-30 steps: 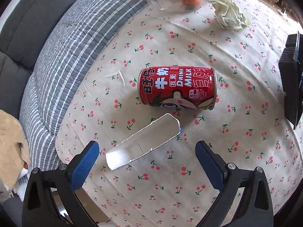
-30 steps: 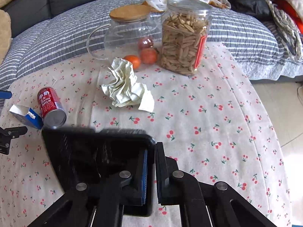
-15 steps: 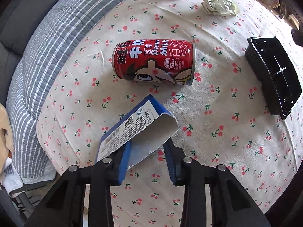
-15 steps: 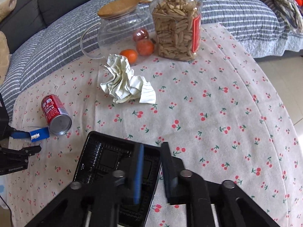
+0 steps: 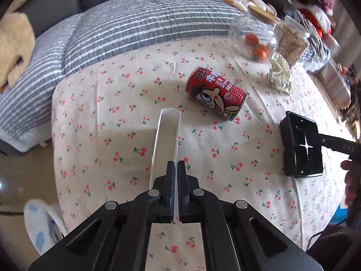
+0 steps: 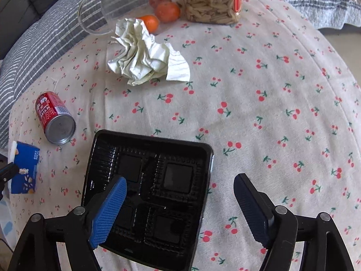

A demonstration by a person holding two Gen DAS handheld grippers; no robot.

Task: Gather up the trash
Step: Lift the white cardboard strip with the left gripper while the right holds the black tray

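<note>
since the earlier frame the left gripper (image 5: 175, 166) has clamped down on the small blue carton (image 6: 23, 170) and raised it off the cherry-print surface (image 5: 126, 122); the right gripper (image 6: 179, 199) has let go of the black tray (image 6: 153, 194), and its jaws are opening with the tray's right rim between them, pads not pressing.

left to right:
- blue carton: pinched flat between the left gripper's pads, sticking out straight ahead of them, edge-on in the left wrist view. judged light, thin card, open at the far end; it crushes easily, so a flat-side pinch near one end suits it.
- red milk can (image 5: 216, 93): lying on its side ahead of the left gripper and slightly right, well apart from the right gripper. judged light if empty, stiff, smooth, prone to roll; take it across the body, mid-length.
- black tray: flat on the surface directly under the right gripper. thin moulded plastic, likely flexes; rim is the only real handhold.
- crumpled paper (image 6: 144, 53): ahead of the right gripper, beyond the tray. soft, very light; grab anywhere on the bulk.
- glass jug, oranges, nut jar further ahead: probably not trash.

pose: both grippers point steeply down at the surface. a hand (image 5: 352, 180) shows at the right edge of the left wrist view, behind the right gripper.
</note>
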